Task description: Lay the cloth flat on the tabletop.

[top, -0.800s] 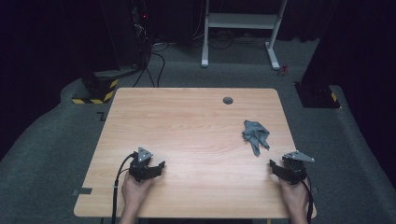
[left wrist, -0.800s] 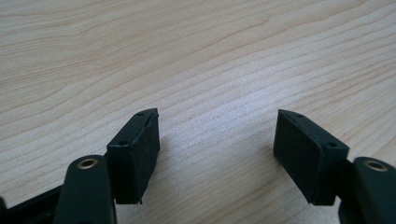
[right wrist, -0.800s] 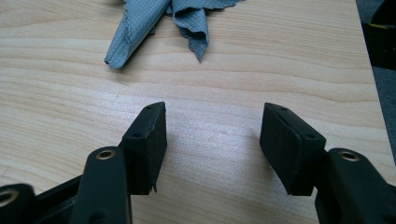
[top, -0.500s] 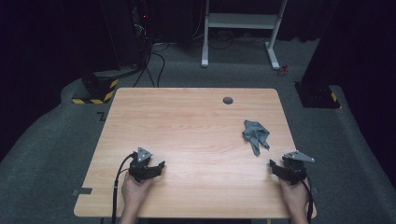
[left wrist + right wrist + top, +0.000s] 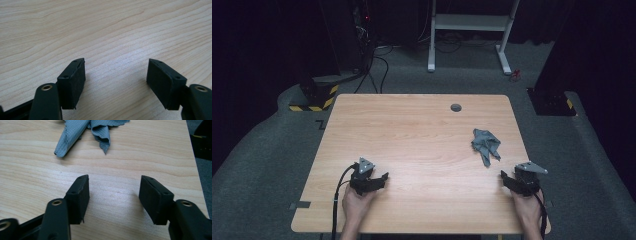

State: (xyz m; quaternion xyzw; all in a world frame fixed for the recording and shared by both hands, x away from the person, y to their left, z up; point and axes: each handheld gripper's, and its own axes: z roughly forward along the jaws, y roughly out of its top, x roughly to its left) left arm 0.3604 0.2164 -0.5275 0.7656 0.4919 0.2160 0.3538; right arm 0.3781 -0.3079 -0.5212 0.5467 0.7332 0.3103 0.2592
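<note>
Right hand-held gripper (image 5: 510,181): rests at the near right corner of the bench, held in the person's right hand (image 5: 527,207); jaws spread wide with bare wood between them, grasping nothing.
Grey cloth (image 5: 485,144): crumpled on the right half of the bench, just beyond the right hand-held gripper and a little to its left, apart from the jaws; in the right gripper view its folded tips (image 5: 82,135) lie ahead of the jaws.
Left hand-held gripper (image 5: 379,181): near left part of the bench, in the person's left hand (image 5: 357,205), well apart from the cloth; jaws released, bare wood between the pads (image 5: 72,85).
Bench (image 5: 412,130): light wood top with a small dark round cap (image 5: 456,107) near the far edge.
Surroundings: grey carpet floor (image 5: 272,150), a white frame (image 5: 472,25) beyond the bench.
</note>
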